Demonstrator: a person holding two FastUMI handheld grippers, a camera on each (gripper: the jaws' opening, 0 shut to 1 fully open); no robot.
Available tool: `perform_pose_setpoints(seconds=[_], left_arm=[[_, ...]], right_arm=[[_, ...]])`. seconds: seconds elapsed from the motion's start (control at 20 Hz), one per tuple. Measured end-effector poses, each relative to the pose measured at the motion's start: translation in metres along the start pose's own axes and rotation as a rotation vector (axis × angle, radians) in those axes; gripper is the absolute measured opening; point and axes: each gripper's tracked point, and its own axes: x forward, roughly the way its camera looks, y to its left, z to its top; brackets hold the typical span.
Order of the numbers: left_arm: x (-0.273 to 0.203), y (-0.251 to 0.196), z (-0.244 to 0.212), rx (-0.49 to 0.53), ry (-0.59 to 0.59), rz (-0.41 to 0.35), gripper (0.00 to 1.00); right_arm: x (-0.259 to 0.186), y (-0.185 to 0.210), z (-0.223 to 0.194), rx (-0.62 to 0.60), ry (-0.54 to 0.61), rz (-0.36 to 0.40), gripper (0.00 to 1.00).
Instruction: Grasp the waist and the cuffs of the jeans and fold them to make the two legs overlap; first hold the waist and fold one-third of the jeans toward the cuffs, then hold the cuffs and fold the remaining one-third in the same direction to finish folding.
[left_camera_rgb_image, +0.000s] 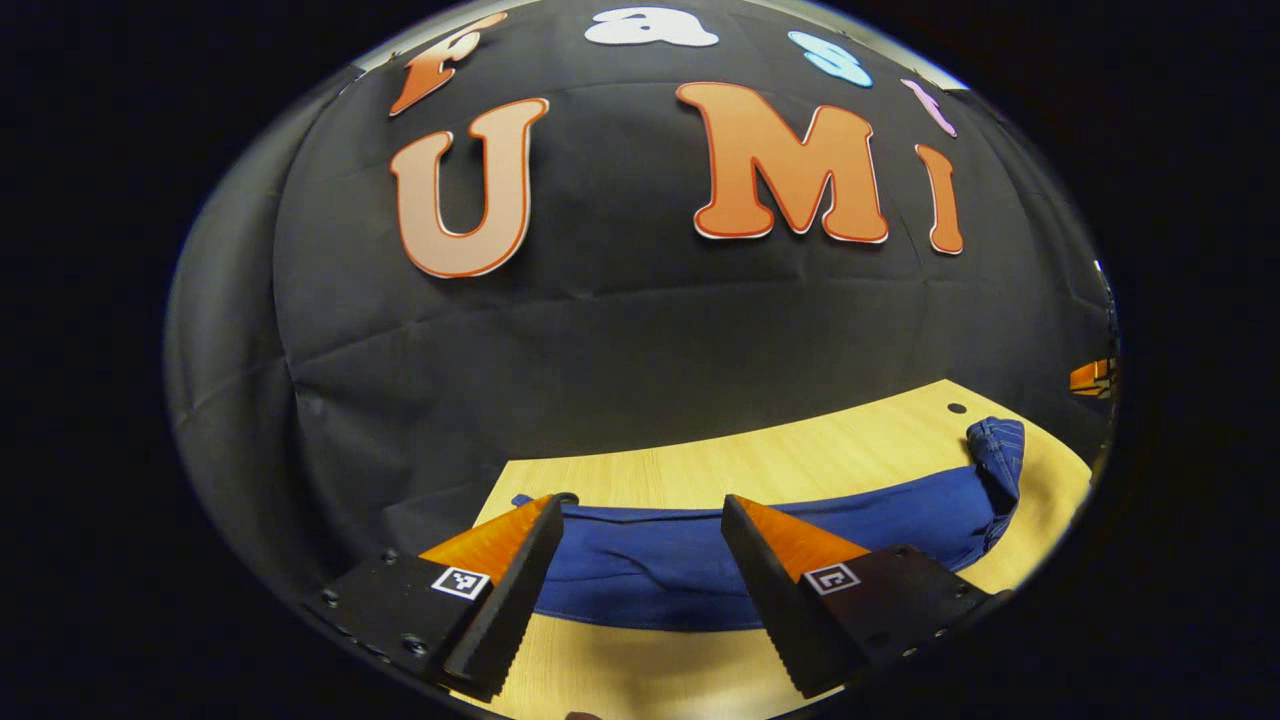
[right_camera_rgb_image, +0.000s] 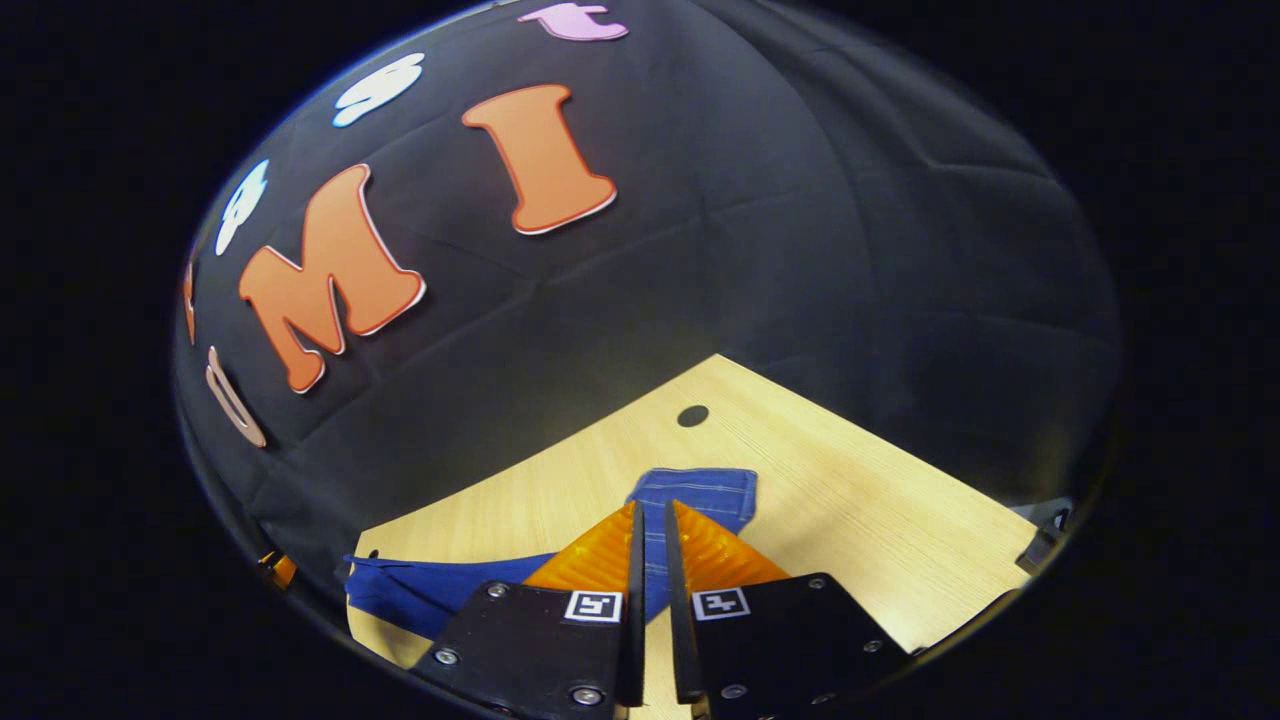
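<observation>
Blue jeans (left_camera_rgb_image: 660, 570) lie stretched left to right across the wooden table (left_camera_rgb_image: 800, 455). Their right end (left_camera_rgb_image: 1000, 440) is bunched and turned up, showing stitching. My left gripper (left_camera_rgb_image: 645, 500) is open just above the middle of the cloth, one finger to each side. In the right gripper view the jeans (right_camera_rgb_image: 440, 595) run off to the left and their stitched end (right_camera_rgb_image: 705, 495) lies flat just beyond the fingertips. My right gripper (right_camera_rgb_image: 650, 505) is shut to a thin slit over that end. Blue cloth shows through the slit, and I see none pinched.
A small dark hole (left_camera_rgb_image: 957, 408) (right_camera_rgb_image: 692, 415) sits in the tabletop near the jeans' end. The black booth wall stands close behind the table's far edge. Bare wood (right_camera_rgb_image: 880, 530) spreads to the right of the jeans in the right gripper view.
</observation>
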Motion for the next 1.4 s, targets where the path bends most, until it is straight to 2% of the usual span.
perform_pose_setpoints(seconds=[0.1, 0.15, 0.25, 0.3, 0.4, 0.5, 0.6, 0.7, 0.8, 0.95, 1.1, 1.2, 1.3, 1.4], left_arm=[[-0.001, -0.013, 0.01, 0.011, -0.011, -0.006, 0.98], [-0.001, -0.017, 0.012, 0.022, -0.009, -0.005, 0.98], [0.001, -0.018, 0.014, 0.048, -0.006, 0.008, 0.98], [0.0, -0.016, 0.015, 0.055, -0.005, 0.012, 0.98], [0.0, -0.008, 0.013, 0.063, 0.002, 0.025, 1.0], [0.0, 0.008, 0.006, 0.053, 0.012, 0.045, 0.98], [0.0, 0.031, -0.007, 0.04, 0.037, 0.079, 0.98], [0.002, 0.051, -0.018, 0.035, 0.058, 0.117, 1.0], [0.003, 0.068, -0.022, 0.045, 0.069, 0.149, 0.98], [0.005, 0.084, -0.028, 0.063, 0.081, 0.178, 0.98], [0.007, 0.091, -0.036, 0.056, 0.098, 0.191, 0.98], [0.008, 0.092, -0.039, 0.035, 0.102, 0.192, 0.98], [0.008, 0.091, -0.044, 0.015, 0.113, 0.193, 0.98], [0.003, 0.089, -0.044, 0.012, 0.112, 0.197, 0.98]], right_arm=[[0.009, -0.031, -0.019, 0.019, 0.06, -0.094, 0.12], [0.014, -0.03, -0.026, 0.034, 0.055, -0.096, 0.12], [0.022, -0.004, -0.022, 0.031, 0.033, -0.073, 0.69], [0.03, 0.005, -0.03, 0.015, 0.036, -0.095, 0.98], [0.055, 0.018, -0.046, -0.051, 0.059, -0.18, 0.97], [0.087, 0.039, -0.056, -0.088, 0.075, -0.227, 0.97], [0.12, 0.042, -0.061, -0.125, 0.098, -0.343, 0.98], [0.143, 0.034, -0.066, -0.22, 0.131, -0.485, 0.98], [0.158, 0.031, -0.068, -0.313, 0.176, -0.581, 0.98], [0.161, 0.035, -0.081, -0.394, 0.289, -0.621, 0.99], [0.163, 0.037, -0.084, -0.42, 0.293, -0.597, 1.0], [0.155, 0.038, -0.081, -0.462, 0.301, -0.537, 0.7], [0.144, 0.036, -0.076, -0.499, 0.305, -0.483, 0.47], [0.131, 0.041, -0.065, -0.407, 0.252, -0.428, 0.34]])
